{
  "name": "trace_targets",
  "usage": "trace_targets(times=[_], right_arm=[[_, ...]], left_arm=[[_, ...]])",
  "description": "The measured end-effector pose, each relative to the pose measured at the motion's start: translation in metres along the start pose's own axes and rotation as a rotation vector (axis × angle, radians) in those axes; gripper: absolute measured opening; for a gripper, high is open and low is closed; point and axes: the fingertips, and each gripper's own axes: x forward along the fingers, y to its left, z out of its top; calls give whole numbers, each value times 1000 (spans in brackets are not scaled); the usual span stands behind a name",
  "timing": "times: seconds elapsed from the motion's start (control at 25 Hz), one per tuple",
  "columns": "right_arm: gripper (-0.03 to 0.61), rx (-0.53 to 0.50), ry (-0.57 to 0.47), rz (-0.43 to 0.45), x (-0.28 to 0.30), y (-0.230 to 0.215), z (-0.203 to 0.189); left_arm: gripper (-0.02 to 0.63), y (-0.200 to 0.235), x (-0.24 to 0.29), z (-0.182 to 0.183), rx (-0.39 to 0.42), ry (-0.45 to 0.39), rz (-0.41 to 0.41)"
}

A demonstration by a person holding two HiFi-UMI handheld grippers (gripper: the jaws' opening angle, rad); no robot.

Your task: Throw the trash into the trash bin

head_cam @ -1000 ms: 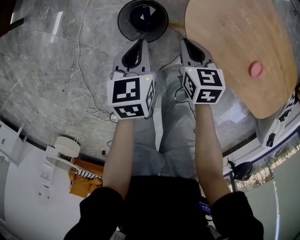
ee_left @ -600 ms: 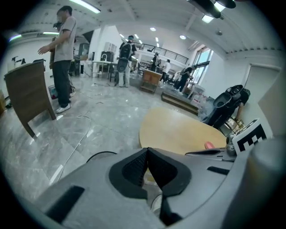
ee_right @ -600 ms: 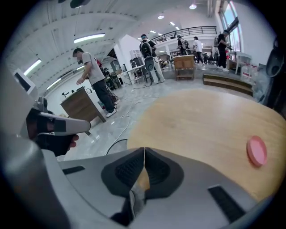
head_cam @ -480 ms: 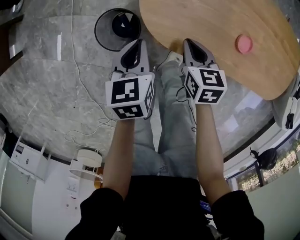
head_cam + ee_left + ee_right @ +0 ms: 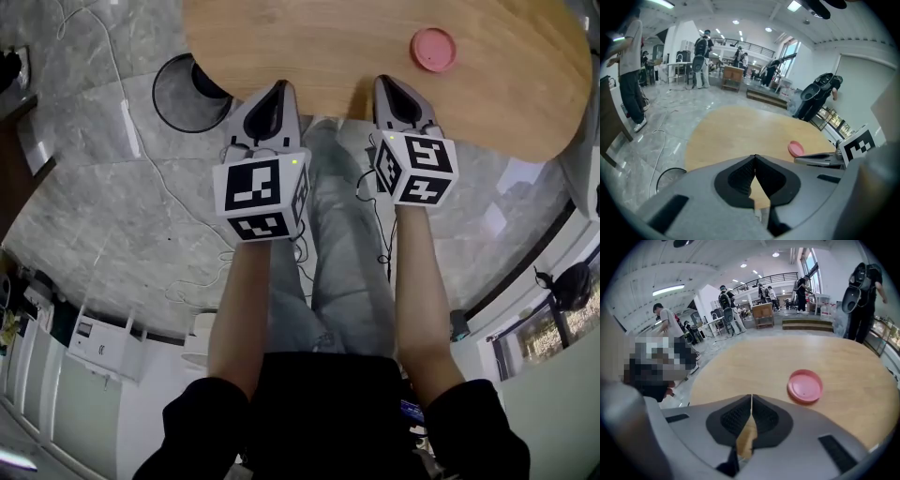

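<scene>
A pink round lid (image 5: 434, 49) lies on the oval wooden table (image 5: 328, 47), seen also as the pink lid (image 5: 805, 386) and the lid (image 5: 796, 149). A black round trash bin (image 5: 187, 92) stands on the floor at the table's left edge, partly under it; its rim (image 5: 670, 176) shows low left in the left gripper view. My left gripper (image 5: 272, 89) and right gripper (image 5: 394, 86) are side by side at the table's near edge, both shut and empty. The lid lies ahead and right of the right gripper.
Grey marble floor (image 5: 112, 206) with white cables (image 5: 187, 225) lies left of the table. Several people stand by desks (image 5: 677, 70) in the background. A dark wooden board (image 5: 611, 122) leans at the far left. A person with a black device (image 5: 862, 291) stands beyond the table.
My view has swung toward the table: the table and pink lid now lie right in front of both grippers, and the bin has slid to the left. Both grippers stay shut.
</scene>
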Motion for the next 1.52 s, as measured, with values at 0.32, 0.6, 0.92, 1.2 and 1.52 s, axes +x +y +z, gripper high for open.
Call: trace_targets(times=[0.32, 0.6, 0.92, 1.2, 1.52], right_arm=[[17, -65, -38, -25, -4, -60, 20], [29, -305, 93, 4, 13, -73, 21], [35, -392, 212, -32, 33, -82, 13], [17, -326, 236, -67, 38, -74, 11], [14, -235, 165, 15, 45, -12, 28]], left_arm=[[2, -64, 46, 11, 38, 42, -64], [3, -97, 65, 23, 70, 58, -90], [2, -85, 69, 28, 41, 48, -59], [2, -46, 50, 27, -20, 17, -5], [2, 19, 13, 15, -96, -31, 77]])
